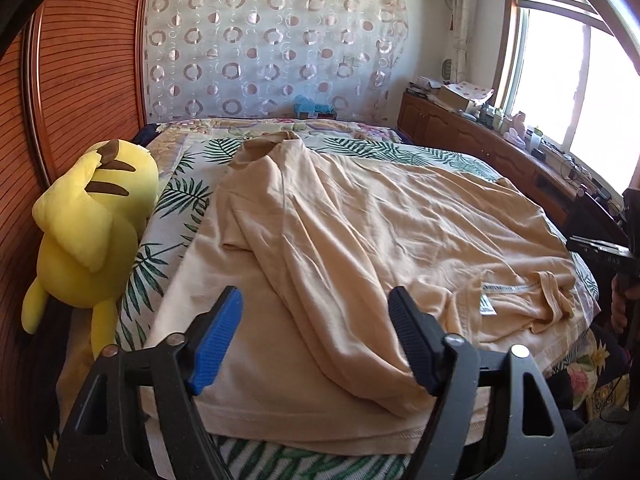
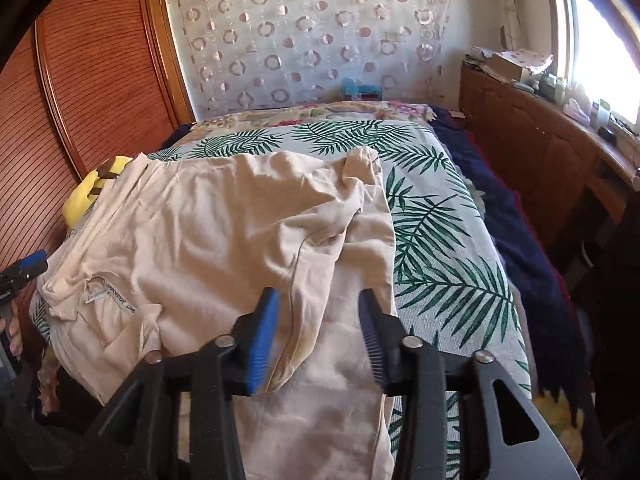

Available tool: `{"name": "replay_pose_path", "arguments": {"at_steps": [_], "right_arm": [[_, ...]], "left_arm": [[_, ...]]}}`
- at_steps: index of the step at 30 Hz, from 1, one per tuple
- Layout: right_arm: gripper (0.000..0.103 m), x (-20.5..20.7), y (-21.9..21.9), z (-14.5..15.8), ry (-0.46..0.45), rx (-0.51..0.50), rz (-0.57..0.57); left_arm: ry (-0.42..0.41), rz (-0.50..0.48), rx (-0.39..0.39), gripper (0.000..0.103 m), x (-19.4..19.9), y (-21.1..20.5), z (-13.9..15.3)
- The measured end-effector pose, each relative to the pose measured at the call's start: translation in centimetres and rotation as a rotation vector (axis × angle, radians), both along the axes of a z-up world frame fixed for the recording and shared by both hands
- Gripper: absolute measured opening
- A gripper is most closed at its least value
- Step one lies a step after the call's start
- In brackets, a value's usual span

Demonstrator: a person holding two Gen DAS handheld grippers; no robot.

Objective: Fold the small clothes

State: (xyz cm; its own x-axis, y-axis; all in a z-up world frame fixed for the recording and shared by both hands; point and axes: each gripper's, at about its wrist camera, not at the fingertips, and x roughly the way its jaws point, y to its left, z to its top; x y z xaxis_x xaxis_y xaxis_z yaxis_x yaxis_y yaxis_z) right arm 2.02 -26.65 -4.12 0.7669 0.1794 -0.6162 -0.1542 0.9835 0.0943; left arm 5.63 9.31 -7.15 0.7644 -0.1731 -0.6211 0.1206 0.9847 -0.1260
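Both claws, left [image 1: 316, 340] and right [image 2: 318, 336], stand open over folds of the beige shirt [image 1: 360, 220] spread on the bed [image 2: 440, 216], so closing now could pinch several layers and skew the fold.

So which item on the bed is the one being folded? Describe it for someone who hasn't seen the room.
On the bed's palm-leaf sheet lies a wrinkled beige T-shirt, white neck label showing. It is the only garment; the yellow plush toy sits beside it.
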Motion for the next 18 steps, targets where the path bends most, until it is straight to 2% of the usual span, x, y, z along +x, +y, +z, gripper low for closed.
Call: {"name": "replay_pose_path", "arguments": {"at_steps": [1,3,5,7,11,15,16,18], "right_arm": [[0.047,0.0,0.1,-0.2,0.0,-0.003,0.0],[0.047,0.3,0.2,-0.8,0.005,-0.018,-0.001],[0.047,0.9,0.3,-1.5,0.007,-0.046,-0.014],[0.047,1.0,0.2,-1.9,0.013,-0.05,-0.019],[0.047,1.7,-0.4,-2.9,0.035,-0.04,-0.02],[0.052,1.6,-0.4,-3.4,0.008,-0.056,-0.01],[0.054,1.5,-0.2,-3.4,-0.001,-0.066,-0.01],[0.058,1.5,0.3,-3.8,-0.018,-0.089,-0.006]], "left_arm": [[0.008,0.002,-0.002,0.066,0.6,0.2,-0.1],[0.025,0.012,-0.004,0.053,1.6,0.6,-0.4],[0.053,0.01,-0.024,0.049,2.7,0.9,-0.9],[0.082,0.012,-0.042,0.049,3.6,1.1,-1.5],[0.112,0.029,-0.008,0.049,4.9,0.9,-2.0],[0.139,0.021,-0.011,0.047,5.7,0.8,-2.6],[0.141,0.013,-0.012,0.041,5.7,0.7,-2.7],[0.148,0.008,-0.007,0.013,5.8,0.6,-2.8]]}}
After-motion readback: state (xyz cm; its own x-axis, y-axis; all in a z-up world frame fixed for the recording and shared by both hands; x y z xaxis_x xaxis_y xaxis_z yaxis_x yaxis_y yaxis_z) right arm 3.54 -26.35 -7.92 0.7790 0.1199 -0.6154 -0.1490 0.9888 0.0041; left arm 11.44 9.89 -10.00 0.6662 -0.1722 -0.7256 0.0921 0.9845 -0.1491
